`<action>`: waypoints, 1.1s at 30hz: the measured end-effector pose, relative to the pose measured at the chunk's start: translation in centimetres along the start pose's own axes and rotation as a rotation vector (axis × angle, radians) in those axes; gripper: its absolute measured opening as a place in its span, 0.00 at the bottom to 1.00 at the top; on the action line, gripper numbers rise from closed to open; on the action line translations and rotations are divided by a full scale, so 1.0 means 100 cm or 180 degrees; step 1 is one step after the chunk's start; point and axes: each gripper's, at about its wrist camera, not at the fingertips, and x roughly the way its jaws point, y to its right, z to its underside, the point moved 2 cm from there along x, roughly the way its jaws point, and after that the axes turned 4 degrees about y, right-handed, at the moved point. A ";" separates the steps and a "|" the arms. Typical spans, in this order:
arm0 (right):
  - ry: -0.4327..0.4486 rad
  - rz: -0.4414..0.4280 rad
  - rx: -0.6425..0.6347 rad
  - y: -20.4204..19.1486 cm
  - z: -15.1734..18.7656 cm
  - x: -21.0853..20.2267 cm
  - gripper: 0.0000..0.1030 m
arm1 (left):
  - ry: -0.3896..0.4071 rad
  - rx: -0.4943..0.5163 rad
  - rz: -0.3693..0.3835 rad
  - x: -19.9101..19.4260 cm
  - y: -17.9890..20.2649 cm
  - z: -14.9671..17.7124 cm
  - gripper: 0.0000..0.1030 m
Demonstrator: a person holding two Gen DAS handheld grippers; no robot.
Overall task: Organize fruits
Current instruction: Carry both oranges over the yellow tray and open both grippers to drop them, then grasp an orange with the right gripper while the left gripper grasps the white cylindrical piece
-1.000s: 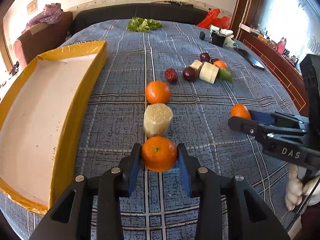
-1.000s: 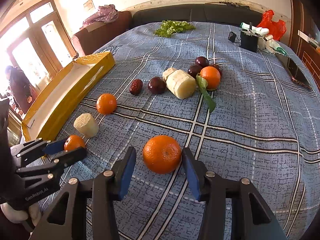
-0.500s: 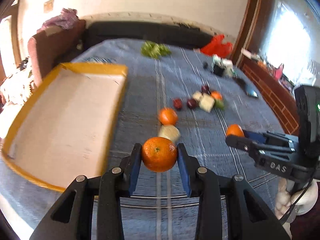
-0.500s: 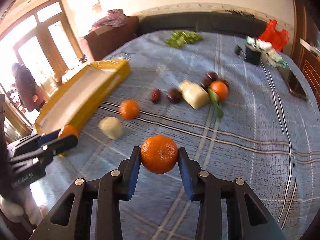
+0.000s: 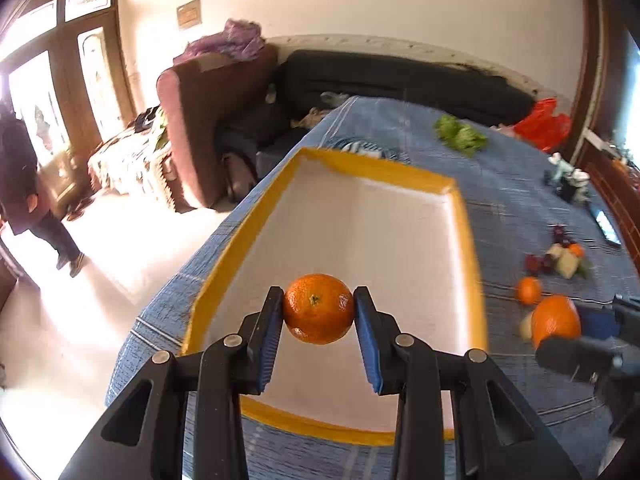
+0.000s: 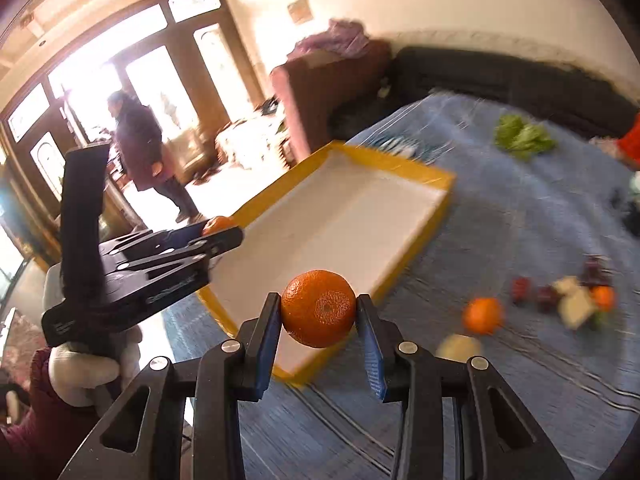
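1. The left gripper [image 5: 319, 309] is clenched on an orange [image 5: 319, 308], pinched across its middle between the blue fingers [image 5: 267, 330]. It hangs above the near part of the tray [image 5: 460, 196], whose white floor has no fruit on it.
2. The right gripper [image 6: 319, 309] likewise grips a second orange [image 6: 318, 307]. It is over the tray's near corner, closer to the yellow rim than to the middle. In the left view this orange shows just right of the rim.
3. The step in hand looks like carrying both oranges to the tray and setting them down.
4. To do it well, bring the right gripper further in over the white floor first; released where it is, its orange could strike the rim and roll back onto the blue cloth [image 6: 520, 208].
5. Lower each orange until it is touching or almost touching the floor before opening the fingers. A round fruit dropped from height will likely roll.
6. Set the two oranges well apart, so that the grippers do not knock together and one fruit does not nudge the other.
7. Open slowly and lift straight up, so that the fingers do not drag the fruit.
8. Left on the cloth are a third orange [image 6: 482, 315], a pale chunk [image 6: 459, 347] near it, and a blurred cluster of dark and pale fruit [image 6: 568, 296] further right.
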 end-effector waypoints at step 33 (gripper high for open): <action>0.0226 0.0405 0.0467 0.075 0.009 -0.032 0.43 | 0.0226 -0.0503 0.0327 -0.045 -0.001 0.020 0.68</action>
